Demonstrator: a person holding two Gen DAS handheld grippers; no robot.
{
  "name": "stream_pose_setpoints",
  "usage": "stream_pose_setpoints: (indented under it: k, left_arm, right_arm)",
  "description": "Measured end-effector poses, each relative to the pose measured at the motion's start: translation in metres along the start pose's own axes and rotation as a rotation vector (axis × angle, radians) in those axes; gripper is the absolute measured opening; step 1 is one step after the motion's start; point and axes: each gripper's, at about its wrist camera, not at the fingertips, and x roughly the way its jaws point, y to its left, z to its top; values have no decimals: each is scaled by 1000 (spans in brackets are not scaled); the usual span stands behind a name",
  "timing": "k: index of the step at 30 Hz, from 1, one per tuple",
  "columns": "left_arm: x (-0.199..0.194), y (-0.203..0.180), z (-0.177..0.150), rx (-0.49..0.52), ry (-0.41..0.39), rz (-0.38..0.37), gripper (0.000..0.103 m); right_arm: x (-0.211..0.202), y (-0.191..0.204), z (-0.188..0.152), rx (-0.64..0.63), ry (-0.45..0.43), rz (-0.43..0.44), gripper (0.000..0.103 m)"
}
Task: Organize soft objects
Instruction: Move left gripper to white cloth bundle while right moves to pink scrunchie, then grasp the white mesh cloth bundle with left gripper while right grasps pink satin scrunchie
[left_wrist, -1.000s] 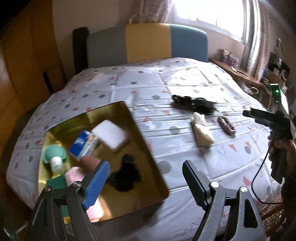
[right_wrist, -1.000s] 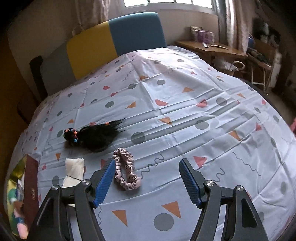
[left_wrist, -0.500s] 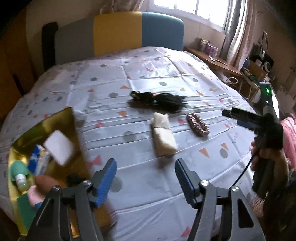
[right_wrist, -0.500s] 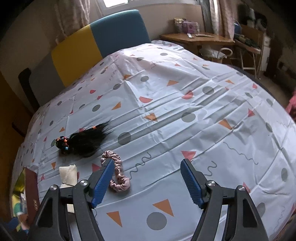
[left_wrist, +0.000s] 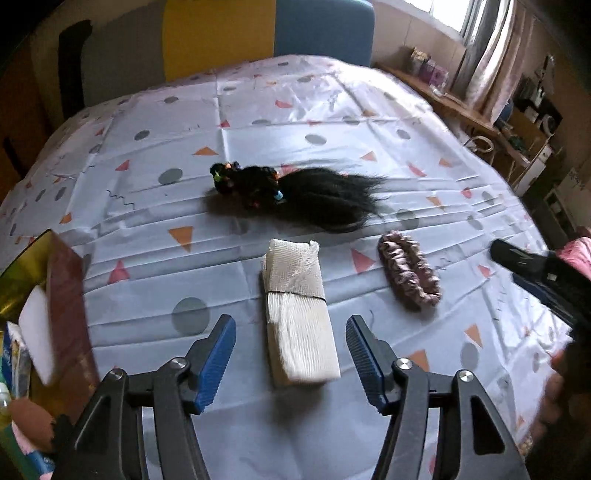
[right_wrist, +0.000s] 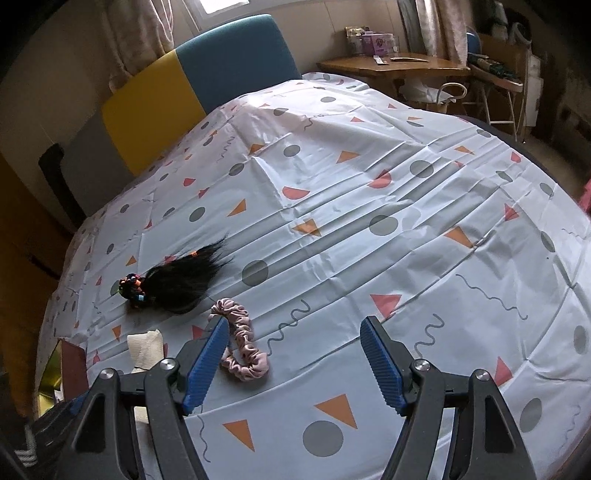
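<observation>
Left gripper (left_wrist: 291, 360) hung over near bed edge, jaws apart, empty, straddling folded cloth (left_wrist: 298, 314) without touching. Right gripper (right_wrist: 291, 363) wide, empty; scrunchie (right_wrist: 242, 341) just beside its left finger. Hairpiece (left_wrist: 295, 194) farther toward bed middle. Box (left_wrist: 62, 295) at left edge, contents cut off, blurred. Risk: loose cloth could unfold or pinch bedsheet (right_wrist: 369, 192) if jaws closed too low.

No readable text, brand or number can be made out anywhere. Some print is carried by a blue-and-white packet (left_wrist: 14, 354) in the gold box (left_wrist: 22, 266), but it's too blurred.
</observation>
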Motion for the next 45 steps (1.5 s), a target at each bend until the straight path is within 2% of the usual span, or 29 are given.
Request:
stream_pose_setpoints:
  k: [6,8,9,13,16,20,23,27,28,33,37,41,45]
  left_arm:
    - [30,-4,11,-22,30,5,63]
    - [42,-3,11,-27,48,17,55]
    - [47,-2,10,-27,56,19,45]
    - [40,3,3,-17,13,4,41]
    - [25,7,-11,-27,0,-18,41]
    - [1,3,-39,6,-37,-10,41]
    - [-14,-4,-65,67,-82,38,41]
    - [-7,1,-87,59,-42,45,43]
    - [-8,1,-92,63,-78,49,43]
    - [-6,-1,-97,75,-96,58,43]
    - [-6,-3,-102,104,-126,68,44]
    - [-6,-1,-100,100,-128,57,44]
    - [-6,0,-101,98,-132,49,44]
  right_arm:
    - [2,2,1,6,9,7,74]
    - [3,2,1,4,11,7,74]
    - [4,2,1,3,11,6,74]
    - [5,3,0,-9,13,6,74]
    - [6,5,-1,-24,17,2,74]
    - [9,8,-3,-39,31,0,74]
    - [11,9,-5,-50,42,-7,74]
    - [10,12,-8,-69,41,-10,74]
    - [9,13,-8,-75,39,-8,74]
    - [12,23,-12,-122,54,5,70]
    - [23,35,-16,-179,108,24,70]
    - [42,59,-16,-310,145,-21,71]
    - [65,74,-13,-385,176,-51,72]
